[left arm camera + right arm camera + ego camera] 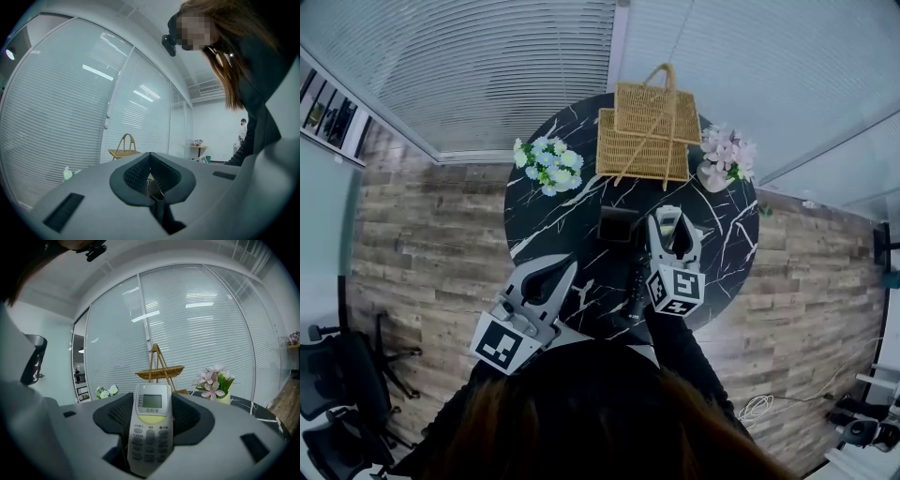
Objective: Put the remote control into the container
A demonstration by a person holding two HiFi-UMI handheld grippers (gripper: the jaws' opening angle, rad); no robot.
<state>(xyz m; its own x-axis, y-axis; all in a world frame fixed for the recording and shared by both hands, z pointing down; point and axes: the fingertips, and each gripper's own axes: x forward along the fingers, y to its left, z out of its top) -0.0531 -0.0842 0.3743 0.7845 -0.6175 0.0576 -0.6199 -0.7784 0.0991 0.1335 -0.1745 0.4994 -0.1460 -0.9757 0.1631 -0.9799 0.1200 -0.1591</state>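
Note:
A white remote control with a small screen stands upright between the jaws of my right gripper, which is shut on it. From the head view, that gripper holds the remote over the middle of the round black marble table. The wicker basket with a tall handle stands at the table's far side, beyond the remote; it also shows as a basket straight ahead. My left gripper hovers at the table's near left edge, shut and empty.
A white and blue flower bunch lies at the table's far left. Pink flowers in a vase stand right of the basket. A small black box sits left of the remote. Window blinds surround the table; the floor is wood.

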